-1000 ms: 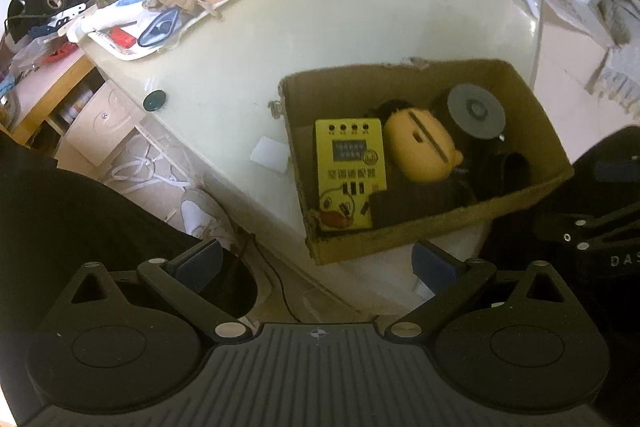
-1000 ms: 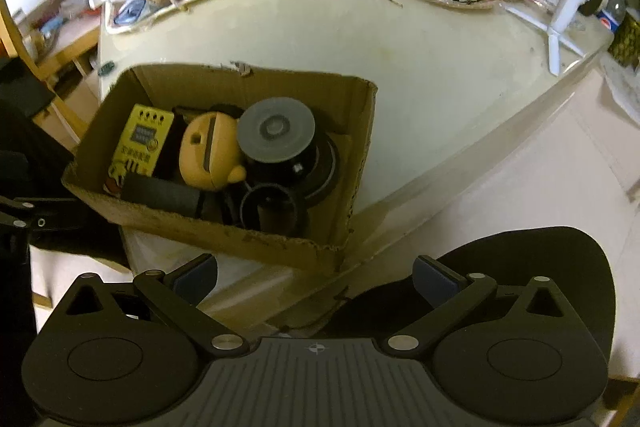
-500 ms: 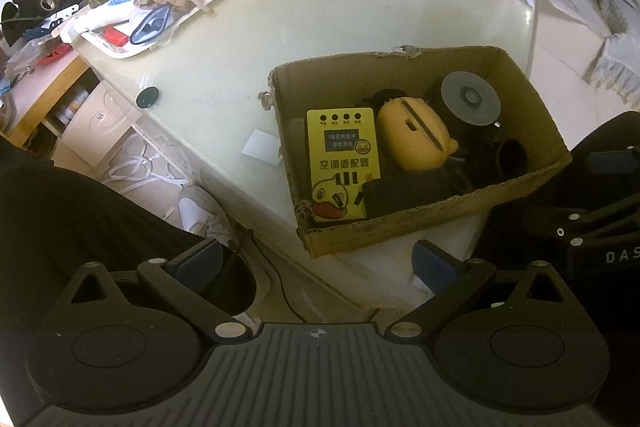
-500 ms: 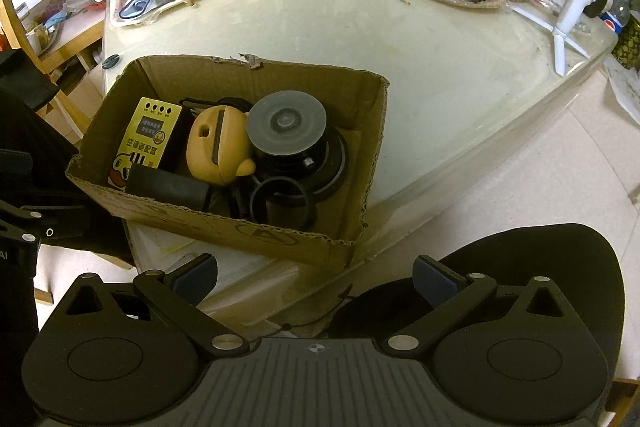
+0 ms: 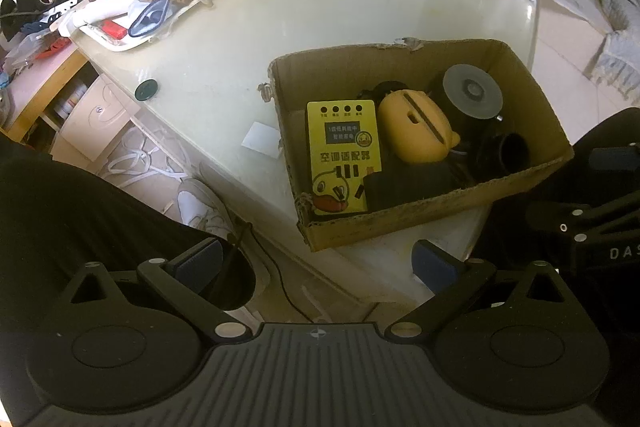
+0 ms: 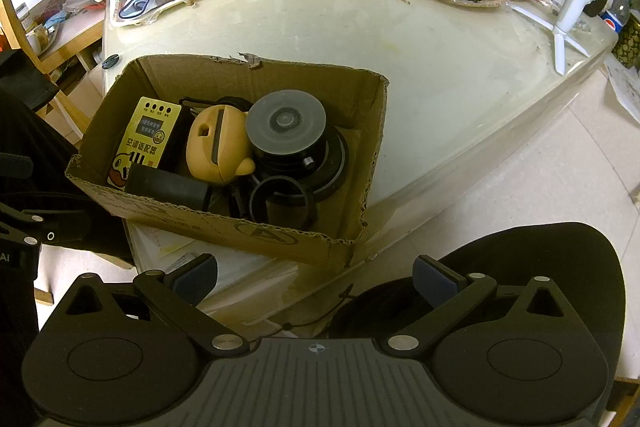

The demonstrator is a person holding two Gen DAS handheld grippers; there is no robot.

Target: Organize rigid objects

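both my grippers hang spread and empty short of the table edge: left gripper [image 5: 316,261], right gripper [image 6: 314,273]. nothing between the pads of either.

cardboard box [image 6: 256,231] sits at the near table edge, one corner overhanging. inside, packed touching: yellow adapter box [image 5: 342,157] flat at the left wall, orange bird-shaped case [image 5: 416,131] beside it, grey-topped black disc unit [image 6: 286,125] to its right, black cylinder [image 6: 168,183] and black ring [image 6: 282,197] against the near wall.

judgement: the scene fits objects gathered in, or waiting to come out. for any grasp, approach from above, take the top piece only, and steady the box.
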